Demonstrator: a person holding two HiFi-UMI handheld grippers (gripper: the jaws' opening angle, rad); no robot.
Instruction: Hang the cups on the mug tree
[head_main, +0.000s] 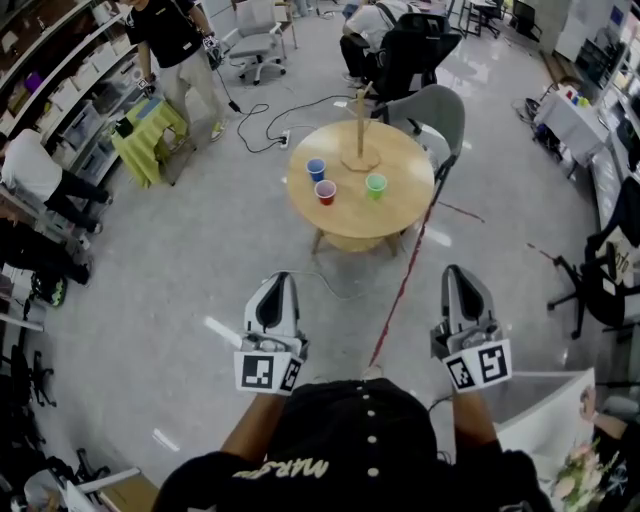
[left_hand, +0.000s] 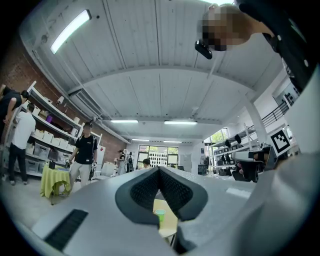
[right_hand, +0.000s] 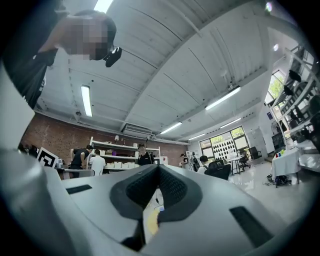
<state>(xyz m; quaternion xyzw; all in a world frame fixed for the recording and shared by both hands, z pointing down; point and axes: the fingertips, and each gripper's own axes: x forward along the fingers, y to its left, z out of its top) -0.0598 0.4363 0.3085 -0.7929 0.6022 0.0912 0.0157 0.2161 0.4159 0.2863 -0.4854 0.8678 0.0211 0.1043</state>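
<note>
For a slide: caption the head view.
Both shut, left gripper and right gripper face a round table: blue cup, red cup, green cup, mug tree.

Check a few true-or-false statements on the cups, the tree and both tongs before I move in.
1. A blue plastic cup, a red plastic cup and a green plastic cup stand on the round wooden table. True.
2. One cup hangs on the wooden mug tree. False: no cup hangs on it.
3. The left tongs grip the green plastic cup. False: they are shut on nothing, well short of the table.
4. The right tongs are shut and empty. True.
</note>
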